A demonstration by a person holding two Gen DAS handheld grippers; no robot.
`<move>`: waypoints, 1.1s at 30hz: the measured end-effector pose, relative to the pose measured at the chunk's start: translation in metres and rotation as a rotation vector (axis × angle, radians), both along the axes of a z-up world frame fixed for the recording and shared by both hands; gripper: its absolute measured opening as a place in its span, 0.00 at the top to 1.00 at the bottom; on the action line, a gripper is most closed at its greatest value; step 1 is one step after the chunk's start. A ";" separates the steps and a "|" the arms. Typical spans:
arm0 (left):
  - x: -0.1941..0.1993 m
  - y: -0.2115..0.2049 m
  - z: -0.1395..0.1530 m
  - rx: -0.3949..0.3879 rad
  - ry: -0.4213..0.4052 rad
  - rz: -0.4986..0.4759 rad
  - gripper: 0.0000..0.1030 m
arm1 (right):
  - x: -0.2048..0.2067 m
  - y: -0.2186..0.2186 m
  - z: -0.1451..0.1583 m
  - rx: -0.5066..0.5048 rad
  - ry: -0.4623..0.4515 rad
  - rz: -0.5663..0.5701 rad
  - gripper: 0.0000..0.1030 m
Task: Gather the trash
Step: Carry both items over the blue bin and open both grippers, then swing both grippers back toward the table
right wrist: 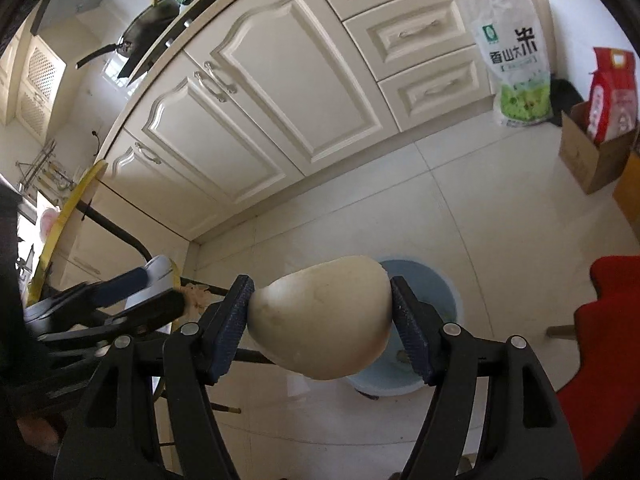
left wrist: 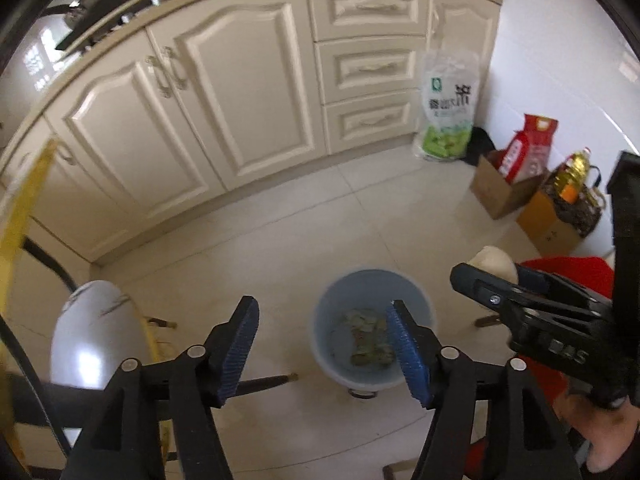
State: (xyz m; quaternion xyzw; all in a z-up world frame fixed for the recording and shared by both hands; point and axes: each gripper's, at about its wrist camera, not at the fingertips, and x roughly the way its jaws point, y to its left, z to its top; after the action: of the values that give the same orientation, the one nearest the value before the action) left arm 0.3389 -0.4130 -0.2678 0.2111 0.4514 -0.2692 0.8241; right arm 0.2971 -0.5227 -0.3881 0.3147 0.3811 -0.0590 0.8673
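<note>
A light blue bin [left wrist: 374, 274] stands on the tiled floor with greenish scraps lying in its bottom. My left gripper [left wrist: 323, 307] hangs above it, its blue pads wide apart with nothing between them. A cream-white rounded lump [right wrist: 324, 320] fills the middle of the right wrist view, with my right gripper [right wrist: 320, 282] shut on its two sides. Behind and below the lump, the bin [right wrist: 442, 290] is partly hidden. In the left wrist view, the right gripper [left wrist: 484, 276] comes in from the right, the lump [left wrist: 494, 260] showing at its tip. The left gripper [right wrist: 164, 289] shows at the left edge.
Cream cabinets [left wrist: 240, 100] run along the back. A rice bag [left wrist: 446, 108] leans on them, with cardboard boxes [left wrist: 500, 192] holding a red bag and an oil bottle to its right. A red seat [right wrist: 608, 320] is at right. A white glossy rounded object [left wrist: 96, 332] and yellow edge [left wrist: 24, 208] at left.
</note>
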 end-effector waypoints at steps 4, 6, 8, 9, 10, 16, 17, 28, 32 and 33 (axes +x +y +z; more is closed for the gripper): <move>-0.033 0.012 0.018 0.000 -0.038 0.012 0.39 | 0.004 0.007 0.000 -0.024 0.030 -0.009 0.23; -0.048 0.024 0.029 -0.012 -0.057 0.019 0.38 | -0.004 0.011 0.010 -0.023 0.013 -0.017 0.16; -0.062 0.036 0.042 -0.035 -0.069 0.030 0.38 | -0.014 0.017 0.025 -0.042 0.001 -0.021 0.10; -0.070 0.043 0.051 -0.051 -0.077 0.033 0.38 | -0.019 0.020 0.034 -0.053 -0.007 -0.024 0.10; -0.080 0.050 0.060 -0.065 -0.091 0.033 0.37 | -0.026 0.023 0.046 -0.066 -0.016 -0.029 0.09; -0.134 0.114 0.117 -0.158 -0.203 0.048 0.30 | -0.066 0.060 0.125 -0.144 -0.130 -0.029 0.03; -0.145 0.128 0.127 -0.177 -0.229 0.056 0.28 | -0.073 0.072 0.142 -0.158 -0.162 -0.016 0.02; -0.231 0.314 0.199 -0.276 -0.468 0.159 0.09 | -0.078 0.209 0.270 -0.342 -0.336 0.142 0.00; -0.243 0.373 0.199 -0.266 -0.503 0.240 0.05 | -0.058 0.262 0.290 -0.385 -0.345 0.221 0.00; -0.244 0.379 0.196 -0.256 -0.505 0.256 0.05 | -0.051 0.276 0.293 -0.394 -0.347 0.243 0.00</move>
State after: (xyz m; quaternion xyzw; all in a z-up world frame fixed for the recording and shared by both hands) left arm 0.0947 -0.0337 -0.0714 0.1073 0.2179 -0.1568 0.9573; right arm 0.2457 -0.2466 -0.0952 0.0974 0.2434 0.0273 0.9646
